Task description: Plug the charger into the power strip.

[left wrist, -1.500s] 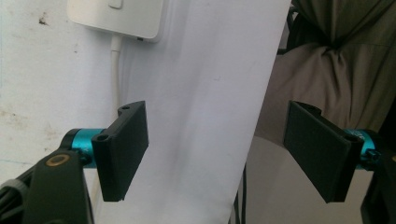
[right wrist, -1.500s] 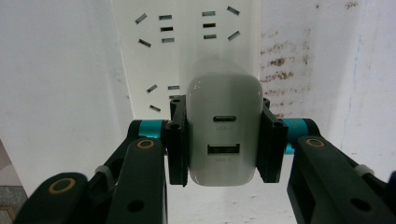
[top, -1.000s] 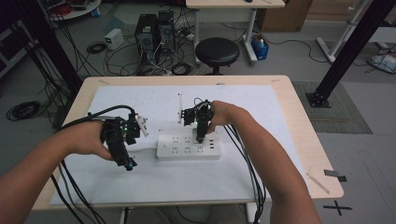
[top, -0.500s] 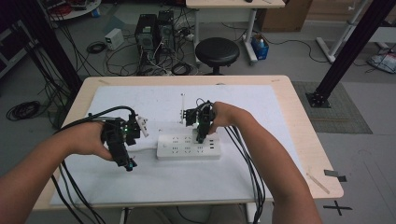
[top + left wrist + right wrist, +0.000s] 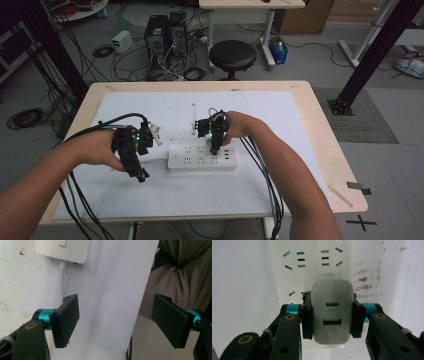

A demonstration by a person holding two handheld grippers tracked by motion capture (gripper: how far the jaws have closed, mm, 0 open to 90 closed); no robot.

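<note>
Right gripper (image 5: 332, 315) pinching a white USB charger (image 5: 332, 312) by its sides, held directly over the white power strip (image 5: 200, 157) on the table's white sheet (image 5: 280, 115), left gripper (image 5: 120, 320) spread wide with nothing between its jaws, just left of the strip, near its cord (image 5: 61, 280)

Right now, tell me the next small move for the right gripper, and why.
Probably press the white charger straight down into the power strip. The right gripper is shut on the charger's sides, directly over the strip's sockets, but whether its prongs are seated cannot be told. The left gripper is open beside the strip's cord end and could steady it.
</note>
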